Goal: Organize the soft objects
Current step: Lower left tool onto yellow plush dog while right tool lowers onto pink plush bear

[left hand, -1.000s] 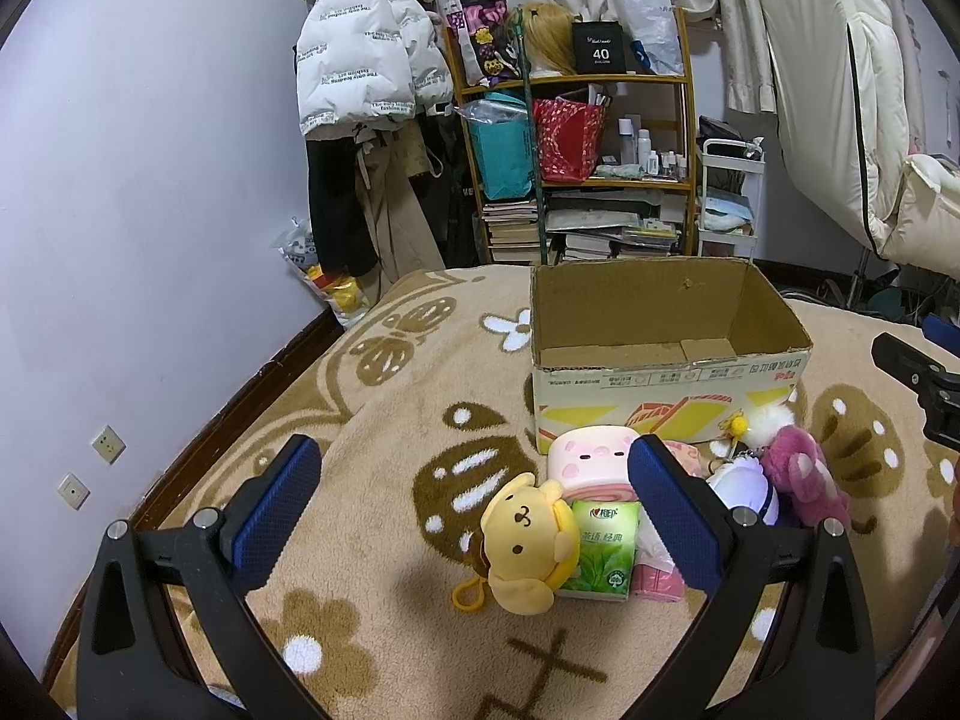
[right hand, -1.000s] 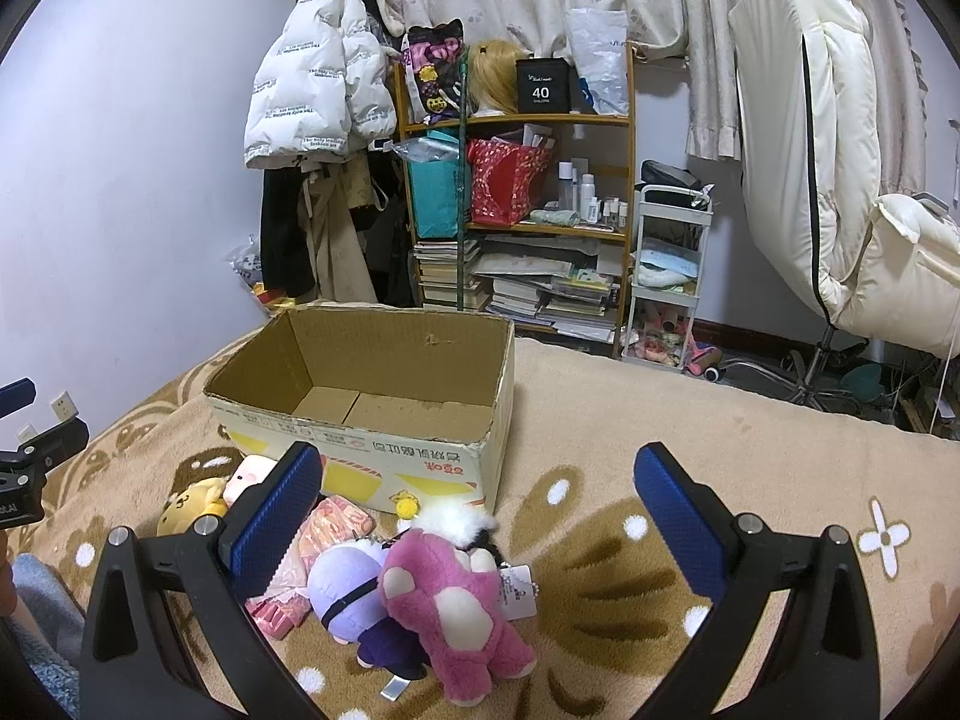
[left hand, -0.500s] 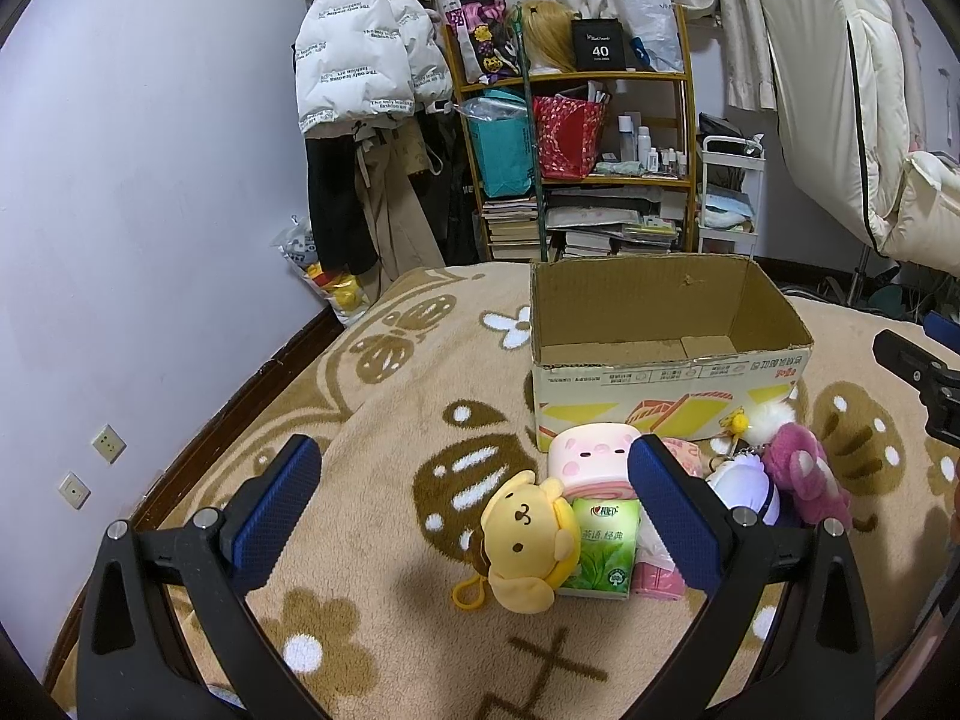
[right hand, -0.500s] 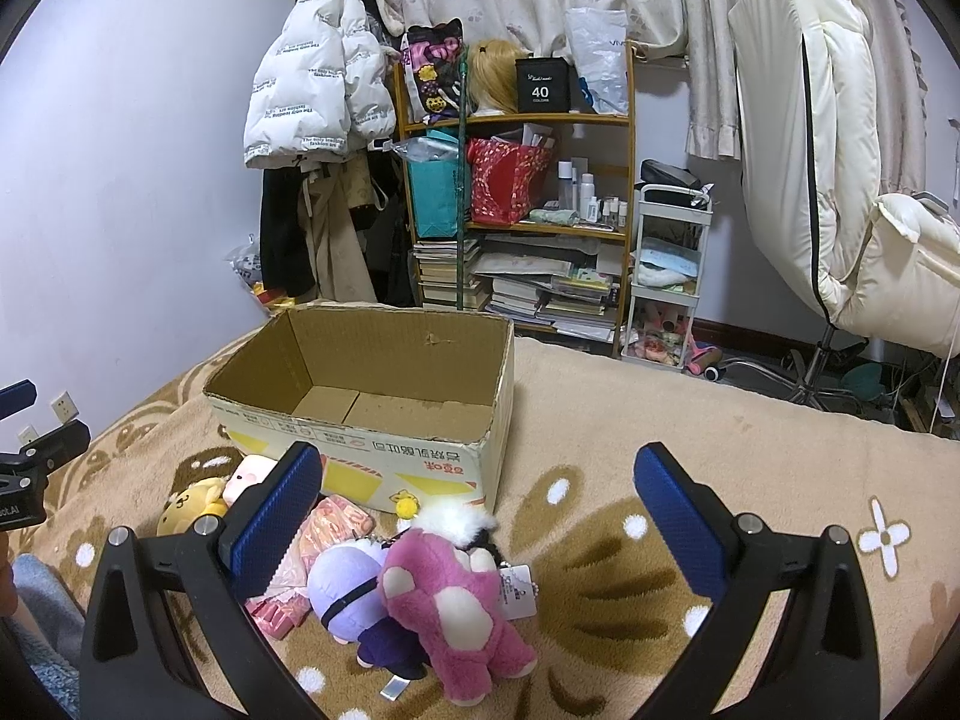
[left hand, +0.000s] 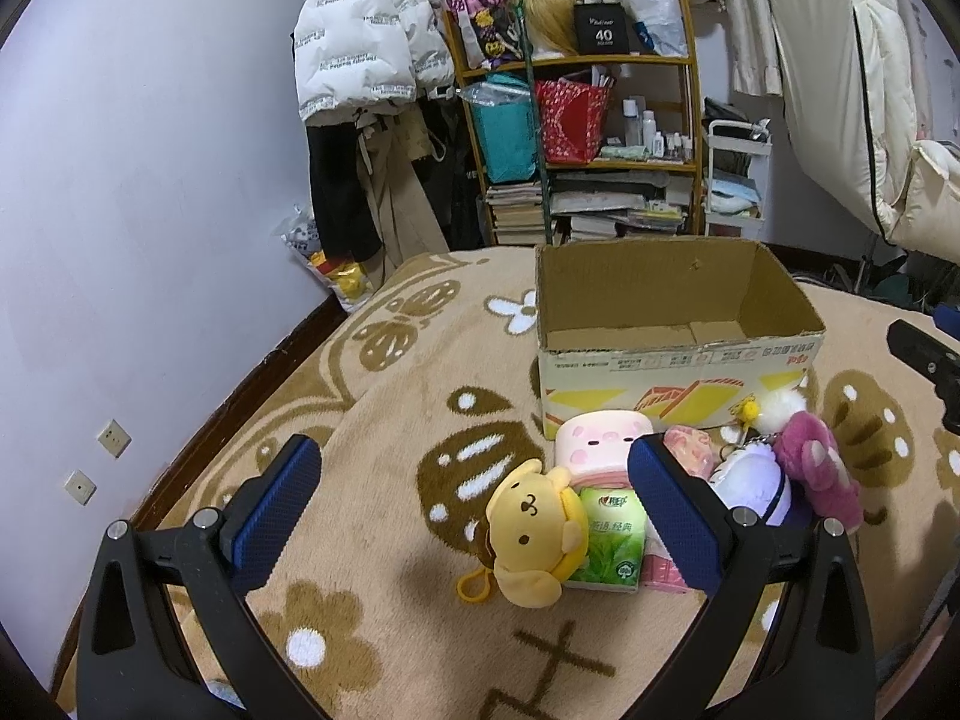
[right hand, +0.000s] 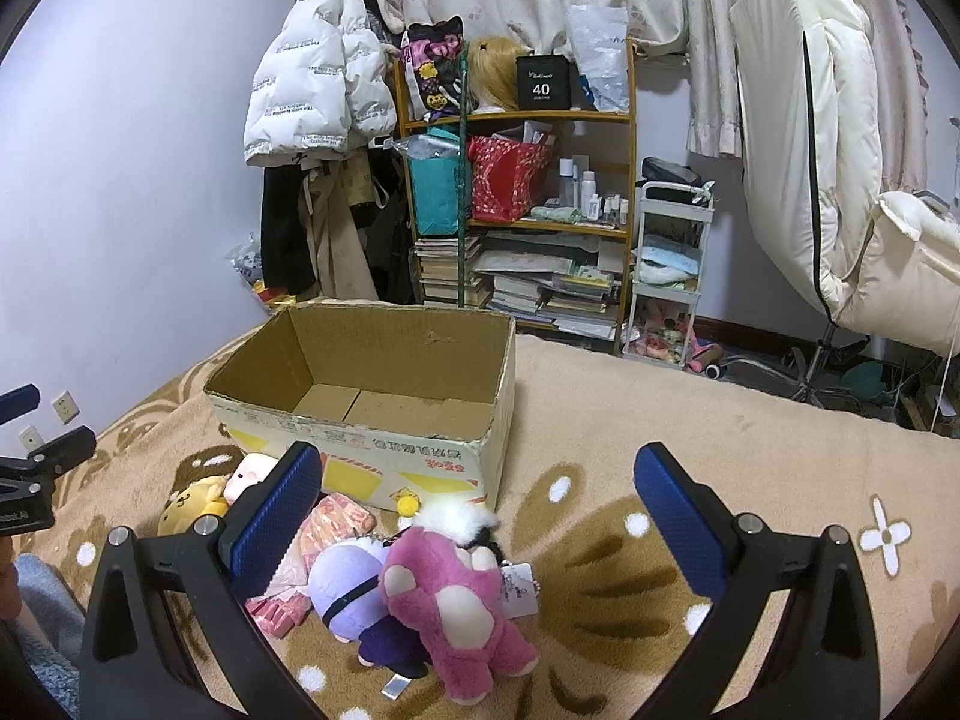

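Both hand-held grippers wide open, holding nothing: left hand-held gripper [left hand: 474, 510] hovers over the yellow dog plush [left hand: 531, 531], right hand-held gripper [right hand: 477, 516] over the pink plush [right hand: 450, 606]. The soft toys lie bunched on the blanket [right hand: 660, 420] just in front of the empty cardboard box [right hand: 372, 396], likely staged for loading. Green tissue pack [left hand: 612, 540] has Chinese print; black box on shelf [right hand: 542, 82] reads "40".

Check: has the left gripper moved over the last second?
No. In the left wrist view the cardboard box and yellow plush sit at the same spots relative to the left gripper, whose jaws are open and empty.
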### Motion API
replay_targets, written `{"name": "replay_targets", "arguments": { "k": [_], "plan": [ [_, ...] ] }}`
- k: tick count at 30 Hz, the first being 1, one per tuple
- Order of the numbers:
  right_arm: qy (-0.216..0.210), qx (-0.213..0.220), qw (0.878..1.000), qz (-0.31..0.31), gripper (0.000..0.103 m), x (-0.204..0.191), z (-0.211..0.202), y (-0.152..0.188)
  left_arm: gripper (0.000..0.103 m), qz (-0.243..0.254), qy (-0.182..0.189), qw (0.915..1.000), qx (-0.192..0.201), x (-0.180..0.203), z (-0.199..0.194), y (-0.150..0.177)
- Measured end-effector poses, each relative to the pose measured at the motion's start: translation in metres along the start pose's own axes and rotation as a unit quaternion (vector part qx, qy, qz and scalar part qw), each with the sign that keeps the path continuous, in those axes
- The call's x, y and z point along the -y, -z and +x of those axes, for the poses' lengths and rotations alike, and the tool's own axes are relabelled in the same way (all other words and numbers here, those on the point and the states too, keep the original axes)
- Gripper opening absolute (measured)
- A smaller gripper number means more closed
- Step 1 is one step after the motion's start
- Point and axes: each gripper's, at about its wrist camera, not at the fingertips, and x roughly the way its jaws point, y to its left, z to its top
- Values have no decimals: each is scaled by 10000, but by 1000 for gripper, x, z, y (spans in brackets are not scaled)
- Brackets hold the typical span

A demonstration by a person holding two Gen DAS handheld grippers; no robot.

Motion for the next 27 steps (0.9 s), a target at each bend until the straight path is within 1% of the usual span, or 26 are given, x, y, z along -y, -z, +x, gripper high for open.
{"name": "replay_targets", "arguments": {
  "k": [8, 11, 16, 20, 23, 27],
  "plan": [
    [-29, -146, 9999, -9, 103, -1, 10, 4, 101, -145, -36, 9991, -402, -10, 20, -2],
    [-41, -212, 9998, -24, 103, -3, 15, 3, 101, -198, -37, 9979, -617, -10, 31, -8],
    [-89, -361, 9993, -62, 103, -5, 27, 4, 101, -262, -63, 9953, -931, -11, 48, -8],
    [-187, -605, 9980, 20, 103, -6, 39, 5, 101, -382, -11, 9913, -1256, -14, 63, -6],
    [-305, -817, 9961, 164, 103, -4, 49, 9, 101, -436, 11, 9885, -1446, -14, 73, -3],
    [-362, -1038, 9937, 231, 103, -1, 62, 14, 101, -468, 82, 9842, -1703, -12, 88, 1]
  ]
}}
